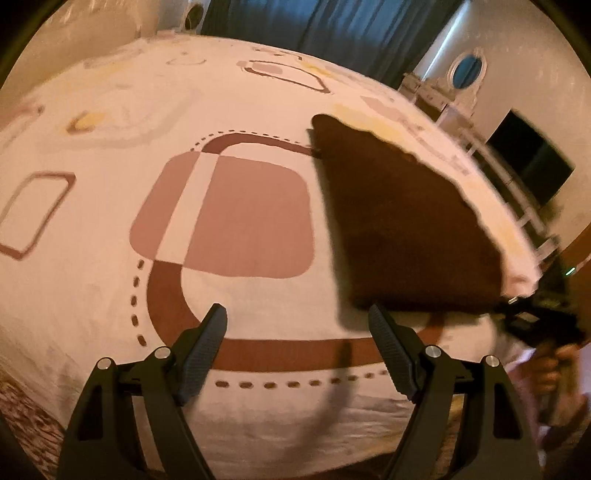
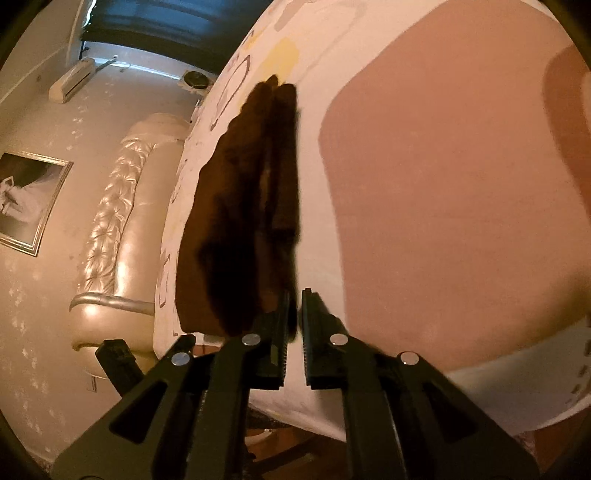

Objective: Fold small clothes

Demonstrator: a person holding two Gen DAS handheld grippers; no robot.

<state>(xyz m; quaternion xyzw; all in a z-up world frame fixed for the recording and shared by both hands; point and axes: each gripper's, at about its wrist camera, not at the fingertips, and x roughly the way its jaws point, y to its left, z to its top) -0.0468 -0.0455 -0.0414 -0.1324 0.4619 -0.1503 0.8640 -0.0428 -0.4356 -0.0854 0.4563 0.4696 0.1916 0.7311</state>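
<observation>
Item: dark brown fuzzy cloth, partly folded on the patterned bed. I judge it light, limp; best taken at corners. My right tool pinches its near corner; my left tool gapes, empty.

The left hand-held gripper hovers wide open over the patterned white bedsheet, beside a dark brown folded cloth.

A home bedroom: a bed with patterned sheet, padded headboard, curtains, framed picture.
</observation>
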